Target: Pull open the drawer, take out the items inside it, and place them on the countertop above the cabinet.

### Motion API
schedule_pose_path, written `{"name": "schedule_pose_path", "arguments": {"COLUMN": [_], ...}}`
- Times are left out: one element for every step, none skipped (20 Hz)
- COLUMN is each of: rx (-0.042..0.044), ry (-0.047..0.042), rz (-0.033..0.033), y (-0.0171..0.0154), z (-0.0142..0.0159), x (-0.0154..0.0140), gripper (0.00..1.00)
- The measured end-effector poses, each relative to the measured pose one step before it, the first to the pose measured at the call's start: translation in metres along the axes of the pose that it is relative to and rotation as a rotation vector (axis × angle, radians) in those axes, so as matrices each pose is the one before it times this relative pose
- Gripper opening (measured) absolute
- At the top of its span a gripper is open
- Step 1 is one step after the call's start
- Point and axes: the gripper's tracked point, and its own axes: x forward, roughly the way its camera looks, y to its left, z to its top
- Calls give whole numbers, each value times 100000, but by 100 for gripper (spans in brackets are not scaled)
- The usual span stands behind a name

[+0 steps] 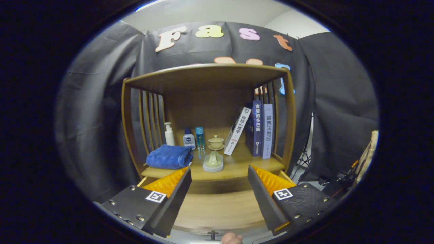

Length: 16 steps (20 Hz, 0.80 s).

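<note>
The wooden cabinet's countertop (237,166) lies just ahead of my fingertips. Below its front edge, between my fingers, is a flat wooden drawer panel (217,210) with a small dark knob (212,234) at its bottom. Nothing of the drawer's inside shows. My gripper (218,169) is open, with nothing between its fingers (176,196), and it is held in front of the panel, above the knob. A blue folded towel (169,157) and a pale green tea set (214,154) sit on the countertop.
Three small bottles (188,137) stand behind the towel, and several books (257,128) lean at the right. Slatted wooden sides (149,118) and a top board enclose the countertop. Part of a person's hand (232,239) shows beside the knob. Stands and gear sit right of the cabinet (339,183).
</note>
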Motion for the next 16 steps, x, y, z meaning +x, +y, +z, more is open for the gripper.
{"name": "schedule_pose_path", "arguments": {"rx": [-1122, -982, 286, 410, 547, 486, 963, 877, 505, -59, -403, -932, -1146, -817, -275, 556], "ry": [-1708, -1243, -1744, 103, -345, -243, -1086, -605, -74, -223, 115, 815, 1684, 1463, 1774, 1854], "rz": [221, -104, -2534, 227, 1420, 217, -1095, -425, 749, 130, -240, -21, 912, 669, 243, 553], "y": [-8, -201, -504, -92, 272, 77, -328, -218, 173, -4, -123, -24, 297, 287, 110, 287], "z": [167, 1, 54, -444, -382, -359, -322, -519, -731, -937, -957, -1245, -1375, -1384, -1243, -1247], "x": [-1696, -1683, -1500, -1484, -1393, -1023, -1063, -782, -520, -407, -146, -6, 162, 346, 251, 272], "gripper": [99, 99, 99, 99, 99, 99, 99, 99, 99, 99, 99, 99, 99, 99, 99, 99]}}
